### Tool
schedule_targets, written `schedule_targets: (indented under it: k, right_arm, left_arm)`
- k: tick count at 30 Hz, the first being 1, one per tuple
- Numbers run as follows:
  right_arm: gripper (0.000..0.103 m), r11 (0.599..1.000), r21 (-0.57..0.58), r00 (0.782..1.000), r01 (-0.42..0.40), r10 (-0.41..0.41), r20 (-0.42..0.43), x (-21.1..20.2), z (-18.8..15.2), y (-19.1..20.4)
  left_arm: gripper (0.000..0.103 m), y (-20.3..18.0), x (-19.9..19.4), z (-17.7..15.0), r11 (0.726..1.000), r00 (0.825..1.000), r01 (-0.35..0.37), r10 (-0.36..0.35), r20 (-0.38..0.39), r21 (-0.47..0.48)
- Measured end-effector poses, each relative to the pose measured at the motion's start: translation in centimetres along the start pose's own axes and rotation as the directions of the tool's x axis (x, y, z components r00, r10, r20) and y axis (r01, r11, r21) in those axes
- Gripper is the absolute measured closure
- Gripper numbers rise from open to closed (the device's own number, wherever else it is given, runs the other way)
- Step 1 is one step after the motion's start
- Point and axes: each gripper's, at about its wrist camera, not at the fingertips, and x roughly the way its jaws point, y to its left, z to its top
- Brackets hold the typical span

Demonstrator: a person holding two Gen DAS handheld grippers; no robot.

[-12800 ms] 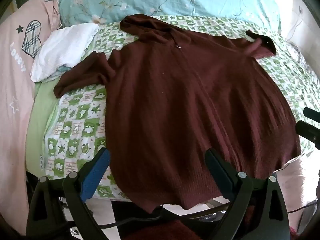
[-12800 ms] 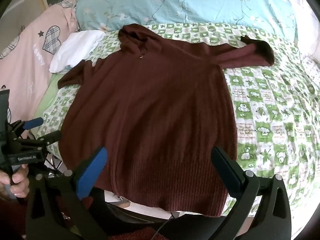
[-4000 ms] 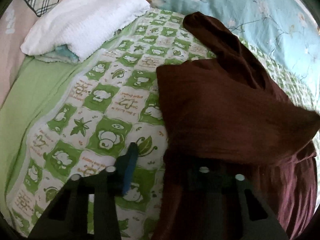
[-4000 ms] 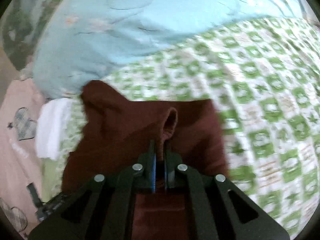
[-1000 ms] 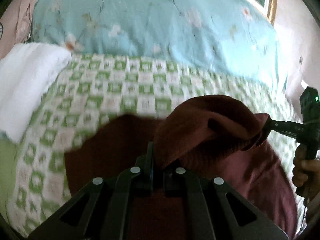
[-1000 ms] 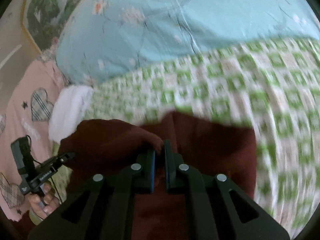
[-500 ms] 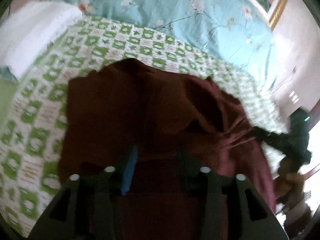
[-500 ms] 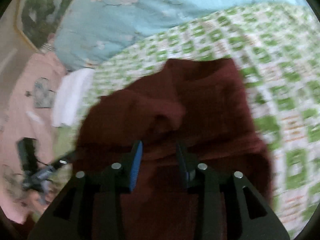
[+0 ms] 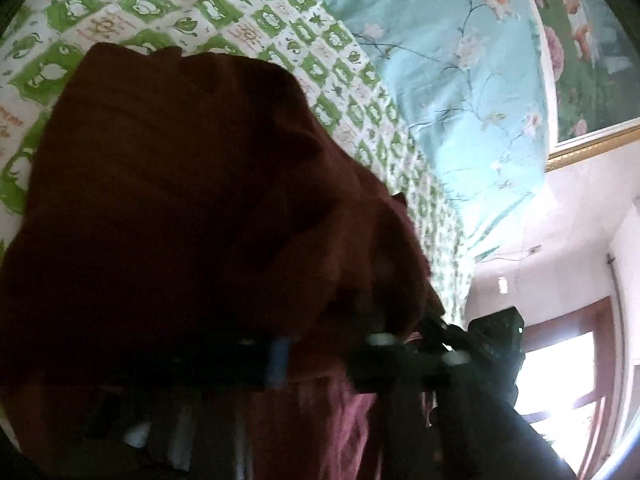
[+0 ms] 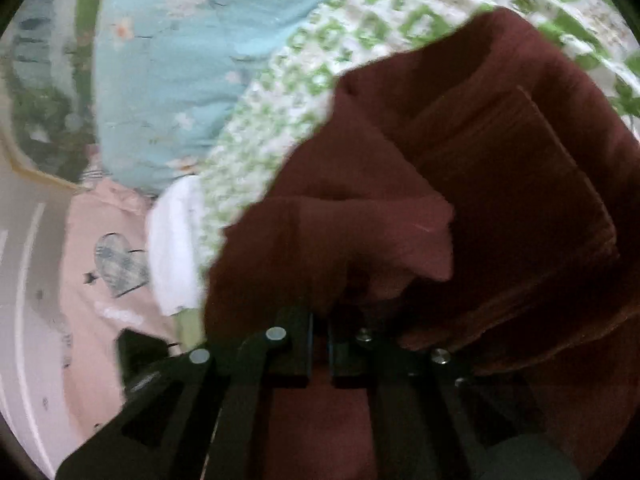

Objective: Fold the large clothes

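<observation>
Bed [image 9: 248,28]: sweater [image 9: 180,200] now bunched, re-gripped.

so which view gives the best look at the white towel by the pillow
The right wrist view. The white towel shows there at the left, blurred, between the pink bedding and the green checked sheet, beside the maroon sweater. The left wrist view shows none of it: sweater, sheet and blue pillow fill the frame.

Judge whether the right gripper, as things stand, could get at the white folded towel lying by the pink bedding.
Probably not directly: the right gripper is shut on the maroon sweater, whose bunched folds lie between it and the white towel. It would likely have to let go first.
</observation>
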Motion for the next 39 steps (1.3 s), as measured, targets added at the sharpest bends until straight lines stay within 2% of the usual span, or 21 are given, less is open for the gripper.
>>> schedule_targets:
  k: [2,3,4,7,10,11,13,15,18,20,22,24,26,27,28,29,31,35,37,38,39]
  right_arm:
    - [0.098,0.994,-0.068,0.996,-0.085,0.085,-0.006,-1.6,-0.6,0.8]
    - [0.098,0.991,-0.095,0.995,-0.094,0.093,-0.022,-2.3,-1.0,0.8]
    - [0.098,0.989,-0.127,0.997,-0.077,0.072,-0.038,-2.8,-1.5,0.8]
    - [0.098,0.976,-0.209,0.992,0.068,-0.089,-0.094,-3.3,-3.0,-0.3]
    - [0.094,0.987,-0.125,0.985,0.1,-0.116,-0.126,-3.6,-3.8,-2.5]
    - [0.092,0.989,-0.091,0.985,0.117,-0.127,-0.118,-4.0,-3.9,-3.2]
    - [0.084,0.99,-0.058,0.987,0.128,-0.133,-0.094,-4.8,-4.0,-3.8]
    - [0.081,0.987,-0.045,0.988,0.152,-0.154,-0.03,-6.5,-4.1,-3.6]
    - [0.081,0.981,-0.11,0.985,0.16,-0.151,0.082,-8.0,-3.5,-1.2]
    - [0.081,0.983,-0.144,0.992,0.112,-0.103,0.068,-7.0,-2.6,0.2]
    - [0.081,0.983,-0.169,0.996,0.078,-0.072,0.043,-5.3,-1.9,1.4]
    - [0.081,0.978,-0.189,0.996,0.089,-0.09,0.007,-2.9,-1.3,1.7]
    - [0.081,0.957,-0.198,0.977,0.213,-0.215,0.016,-1.4,-0.9,1.0]
    - [0.081,0.938,-0.197,0.958,0.287,-0.285,0.035,-1.1,-0.7,0.3]
    - [0.081,0.917,-0.177,0.934,0.358,-0.355,0.051,-1.0,-0.5,-0.8]
    - [0.082,0.917,-0.154,0.93,0.369,-0.364,0.055,-1.2,-0.5,-1.5]
    - [0.083,0.948,-0.102,0.954,0.3,-0.296,0.059,-1.9,-0.4,-2.8]
    - [0.082,0.942,-0.129,0.951,0.309,-0.302,0.068,-2.9,-1.1,-1.5]
    - [0.076,0.946,-0.152,0.958,0.285,-0.278,0.069,-3.9,-1.5,-0.5]
    - [0.069,0.948,-0.165,0.962,0.27,-0.262,0.072,-4.6,-1.8,-0.1]
    - [0.062,0.949,-0.177,0.965,0.262,-0.252,0.077,-5.3,-2.1,0.2]
  left_arm:
    - [0.1,-0.8,-1.0,-0.6,0.998,1.0,0.024,-0.025,0.013,0.061]
    - [0.1,-1.2,-1.5,-1.1,0.995,1.0,0.015,-0.017,0.012,0.102]
    - [0.1,-1.4,-2.0,-1.7,0.989,1.0,0.001,-0.002,0.008,0.146]
    - [0.1,-0.6,-3.3,-3.9,0.972,0.998,-0.05,0.055,-0.017,0.231]
    - [0.099,1.5,-3.6,-4.9,0.98,0.995,-0.07,0.081,-0.054,0.185]
    - [0.098,2.1,-3.8,-5.1,0.986,0.996,-0.06,0.07,-0.06,0.156]
    - [0.08,2.4,-4.2,-5.1,0.992,0.997,-0.043,0.05,-0.058,0.122]
    - [0.073,1.6,-5.0,-5.2,0.99,0.999,-0.026,0.031,-0.034,0.136]
    - [0.073,-1.1,-5.9,-4.8,0.98,1.0,0.012,-0.013,0.004,0.198]
    - [0.073,-3.2,-5.2,-4.1,0.969,0.999,0.049,-0.051,0.002,0.244]
    - [0.07,-5.1,-3.9,-3.3,0.96,0.998,0.055,-0.056,-0.003,0.276]
    - [0.066,-5.9,-1.5,-2.8,0.951,1.0,0.016,-0.01,-0.022,0.308]
    - [0.069,-5.3,1.1,-2.5,0.932,0.983,-0.156,0.179,-0.042,0.328]
    - [0.073,-4.6,2.0,-2.5,0.917,0.968,-0.214,0.246,-0.055,0.336]
    - [0.089,-3.6,2.3,-2.6,0.91,0.958,-0.239,0.278,-0.07,0.339]
    - [0.092,-3.3,2.2,-2.7,0.913,0.96,-0.234,0.272,-0.07,0.334]
    - [0.094,-2.3,1.3,-2.5,0.931,0.968,-0.206,0.24,-0.079,0.3]
    - [0.097,-1.9,0.1,-2.8,0.932,0.968,-0.217,0.244,-0.062,0.291]
    - [0.097,-1.9,-0.7,-3.4,0.924,0.963,-0.24,0.266,-0.047,0.298]
    - [0.094,-1.9,-1.4,-4.0,0.918,0.96,-0.255,0.279,-0.037,0.305]
    - [0.085,-1.7,-2.1,-4.6,0.915,0.958,-0.264,0.286,-0.029,0.306]
